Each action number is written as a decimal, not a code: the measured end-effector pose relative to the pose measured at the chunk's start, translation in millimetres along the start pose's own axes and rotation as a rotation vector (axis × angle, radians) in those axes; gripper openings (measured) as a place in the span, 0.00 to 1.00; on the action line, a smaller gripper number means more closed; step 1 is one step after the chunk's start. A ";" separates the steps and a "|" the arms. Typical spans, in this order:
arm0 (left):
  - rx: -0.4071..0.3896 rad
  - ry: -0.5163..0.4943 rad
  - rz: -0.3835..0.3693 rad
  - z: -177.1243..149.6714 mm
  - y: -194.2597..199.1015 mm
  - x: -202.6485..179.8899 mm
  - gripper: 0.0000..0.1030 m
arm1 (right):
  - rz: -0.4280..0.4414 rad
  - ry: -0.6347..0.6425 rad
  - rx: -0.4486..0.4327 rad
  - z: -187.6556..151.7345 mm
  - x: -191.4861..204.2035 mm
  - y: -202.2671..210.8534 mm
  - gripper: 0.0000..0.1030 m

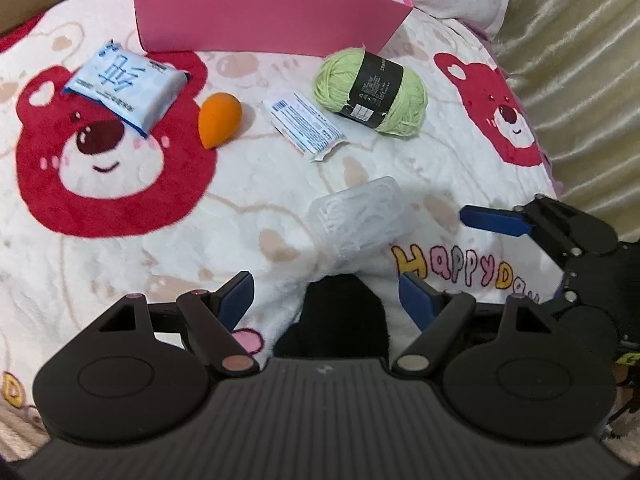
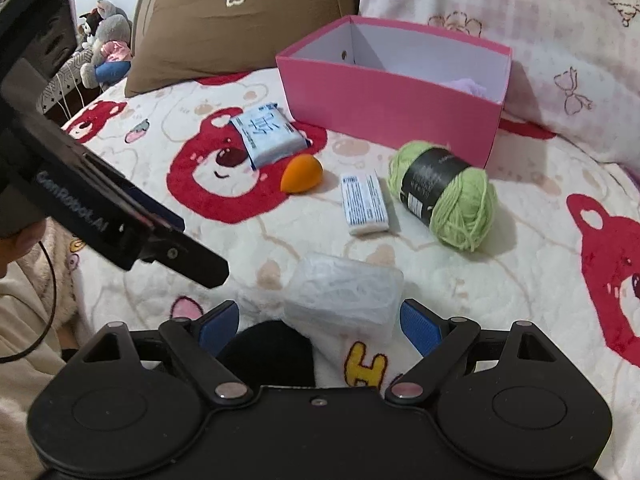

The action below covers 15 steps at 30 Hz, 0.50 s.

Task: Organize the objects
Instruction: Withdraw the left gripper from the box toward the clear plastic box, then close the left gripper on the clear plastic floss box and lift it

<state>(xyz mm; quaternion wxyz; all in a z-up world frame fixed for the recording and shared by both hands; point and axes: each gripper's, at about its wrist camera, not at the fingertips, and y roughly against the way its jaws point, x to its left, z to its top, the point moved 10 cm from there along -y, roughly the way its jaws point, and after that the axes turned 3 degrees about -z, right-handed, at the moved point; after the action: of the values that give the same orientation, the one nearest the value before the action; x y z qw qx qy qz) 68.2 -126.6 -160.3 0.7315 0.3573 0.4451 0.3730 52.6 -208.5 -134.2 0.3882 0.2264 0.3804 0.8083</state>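
A clear plastic case [image 1: 360, 218] [image 2: 346, 294] lies on the bear-print blanket nearest both grippers. Behind it lie a white wrapped pack [image 1: 306, 126] [image 2: 364, 204], an orange sponge egg [image 1: 219, 120] [image 2: 301, 174], a blue tissue packet [image 1: 126, 86] [image 2: 269, 136] and a green yarn ball [image 1: 370, 92] [image 2: 444, 194]. A pink open box [image 1: 260, 20] [image 2: 384, 108] stands at the back. My left gripper [image 1: 326, 296] is open and empty just short of the case. My right gripper [image 2: 318, 320] is open, with the case close ahead between its fingers; it also shows in the left wrist view [image 1: 496, 220].
A purple item [image 2: 468, 86] lies inside the box. A brown pillow [image 2: 224, 20] and a pink patterned pillow [image 2: 540, 40] lie behind the box. Plush toys [image 2: 106, 44] sit far left. A ribbed beige cover [image 1: 580, 60] borders the blanket on the right.
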 end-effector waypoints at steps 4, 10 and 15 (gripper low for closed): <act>-0.052 0.020 -0.027 1.2 -7.8 -1.1 0.77 | 0.026 -0.046 0.003 -3.3 -3.5 -12.0 0.88; -0.108 0.071 -0.032 8.0 -19.7 9.6 0.76 | -0.011 -0.098 -0.027 -13.5 -13.7 -31.6 0.88; -0.131 0.081 0.007 9.6 -34.0 24.9 0.75 | -0.007 -0.223 -0.061 -17.6 -23.5 -42.0 0.88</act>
<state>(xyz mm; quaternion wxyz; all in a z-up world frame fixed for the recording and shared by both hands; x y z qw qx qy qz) 92.8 -122.8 -195.5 0.7333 0.2949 0.4479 0.4179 74.0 -217.9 -179.8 0.4377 0.3015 0.3110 0.7879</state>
